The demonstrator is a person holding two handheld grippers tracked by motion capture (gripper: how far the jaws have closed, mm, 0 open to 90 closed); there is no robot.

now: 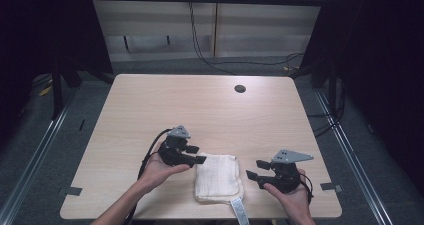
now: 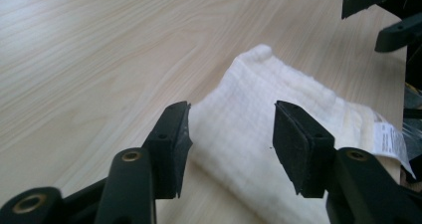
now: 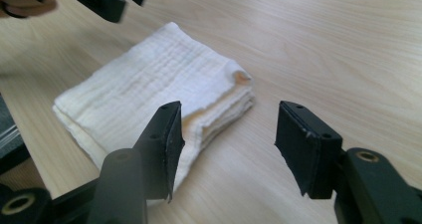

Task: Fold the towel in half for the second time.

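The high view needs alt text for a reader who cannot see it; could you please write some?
A folded white cloth lies near the front edge of a light wooden table, a label strip hanging off it. The left gripper and right gripper flank it, both open and holding nothing.

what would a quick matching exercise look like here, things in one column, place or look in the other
Things:
1. folded cloth
2. left gripper
3. right gripper
4. round hole in the table

Descriptions:
A. dark, near the table's far edge
B. white, lying at the near edge with a label tag sticking out
C. jaws open, beside the cloth's left edge
D. jaws open, off the cloth's right edge

Pairs: 1-B, 2-C, 3-D, 4-A
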